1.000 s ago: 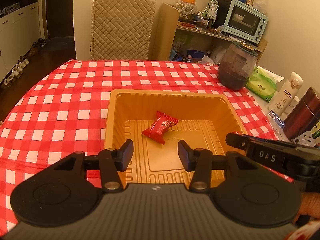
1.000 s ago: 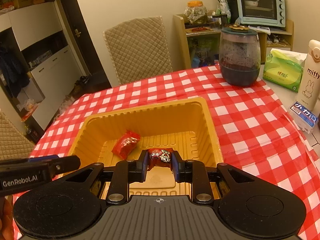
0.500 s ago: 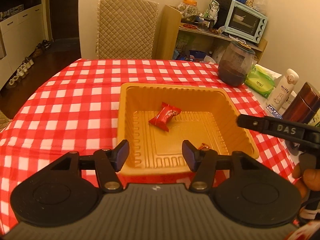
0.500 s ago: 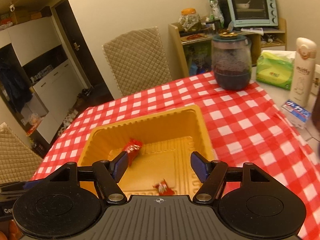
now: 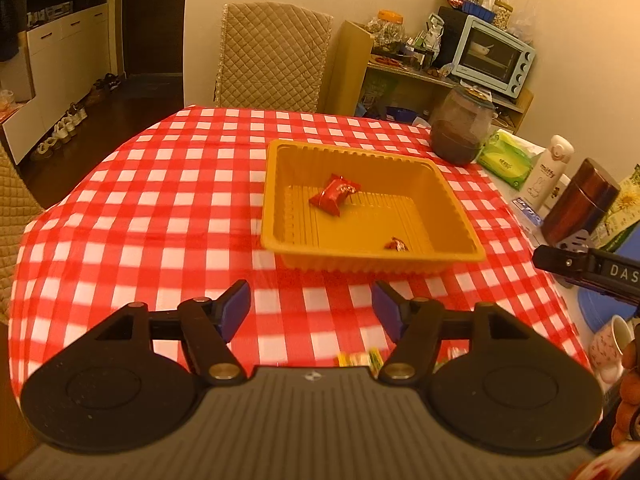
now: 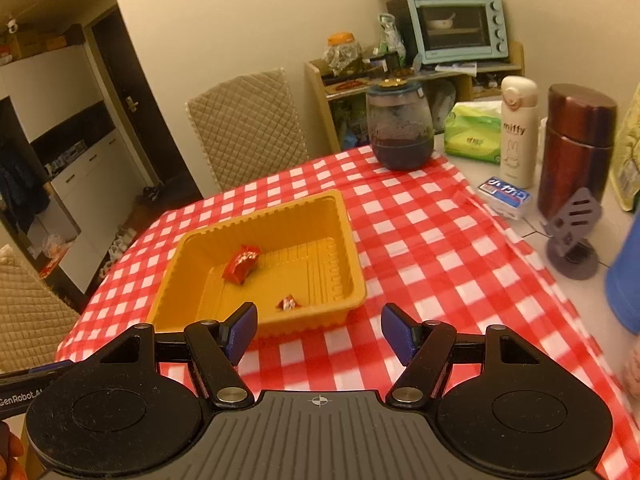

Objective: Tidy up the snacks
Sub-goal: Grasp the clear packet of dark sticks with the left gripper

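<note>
An orange plastic tray (image 5: 456, 208) (image 6: 356, 268) sits on the red-checked tablecloth. Inside it lie a larger red snack packet (image 5: 334, 194) (image 6: 241, 263) and a small red wrapped candy (image 5: 396, 244) (image 6: 287, 303). My left gripper (image 5: 310, 310) hovers over the cloth in front of the tray, its jaws opening with nothing between them. A yellow-green wrapper (image 5: 358, 359) peeks out just below it. My right gripper (image 6: 318, 330) stands open and empty over the tray's near edge. The right gripper's side also shows at the right of the left wrist view.
At the table's right side stand a dark glass jar (image 6: 400, 128), a green tissue pack (image 6: 474, 138), a white bottle (image 6: 518, 132), a brown flask (image 6: 576, 148), a grey stand (image 6: 574, 236) and a cup (image 5: 610, 346). Quilted chairs (image 5: 272, 56) surround the table.
The right gripper let go of the small candy, which now lies in the tray. Both grippers pulled back and up from the tray, and the left jaws widened.
</note>
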`<state>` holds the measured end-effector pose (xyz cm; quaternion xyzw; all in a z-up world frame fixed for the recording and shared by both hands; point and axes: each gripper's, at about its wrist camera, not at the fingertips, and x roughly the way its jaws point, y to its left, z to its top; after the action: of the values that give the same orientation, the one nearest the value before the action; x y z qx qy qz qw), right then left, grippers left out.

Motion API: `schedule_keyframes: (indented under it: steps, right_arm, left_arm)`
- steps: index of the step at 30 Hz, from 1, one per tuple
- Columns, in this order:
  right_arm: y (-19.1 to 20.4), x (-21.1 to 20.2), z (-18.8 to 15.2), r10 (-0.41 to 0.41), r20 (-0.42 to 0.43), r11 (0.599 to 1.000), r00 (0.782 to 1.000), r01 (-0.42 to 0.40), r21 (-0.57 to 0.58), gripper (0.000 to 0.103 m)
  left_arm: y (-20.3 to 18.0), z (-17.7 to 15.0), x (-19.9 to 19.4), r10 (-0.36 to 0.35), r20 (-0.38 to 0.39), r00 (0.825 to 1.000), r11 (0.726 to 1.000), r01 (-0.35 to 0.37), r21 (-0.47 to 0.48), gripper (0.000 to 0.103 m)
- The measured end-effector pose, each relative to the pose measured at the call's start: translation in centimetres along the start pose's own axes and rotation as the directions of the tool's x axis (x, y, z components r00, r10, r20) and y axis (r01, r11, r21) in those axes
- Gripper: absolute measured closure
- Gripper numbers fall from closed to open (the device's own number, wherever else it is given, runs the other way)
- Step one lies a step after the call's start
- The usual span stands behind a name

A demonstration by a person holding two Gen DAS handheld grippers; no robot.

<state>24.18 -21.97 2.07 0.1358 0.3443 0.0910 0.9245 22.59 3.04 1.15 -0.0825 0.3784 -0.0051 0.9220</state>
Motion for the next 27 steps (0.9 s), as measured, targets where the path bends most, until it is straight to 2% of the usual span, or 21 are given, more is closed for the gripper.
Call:
schedule_keyframes:
  steps: [9,18,22,27]
  right_arm:
    - [0.7,-5.7,-3.6,-0.01,0.026,1.0,1.0,0.011,-0.026,0.034]
    - [0.0,-7.3,-7.0,-0.022,0.001,0.999,1.0,0.022,-0.049,0.034]
    - [-0.6,-7.1,-8.0,-0.028,-0.017,0.998,0.999,0.027,-0.05,0.034]
    - [-1.6,-6.4,-9.0,-0.038,-0.032,0.998,0.999,0.037,-0.04,0.034]
  left_arm:
    - [-0.2,-3.8,-4.5,-0.007,-0.002,1.0,1.0,0.007,0.023,0.035]
    - [-0.5,-7.0,-5.1,-0.025,-0.033,0.999,0.997,0.027,0.075,0.034]
    - [-0.8,-8.0,-4.6,-0.07,-0.039,0.997,0.987,0.075,0.141,0.034]
    - [-2.0,-8.9,-3.4,-0.103,-0.067,0.992,0.953,0.118,0.281,0.034]
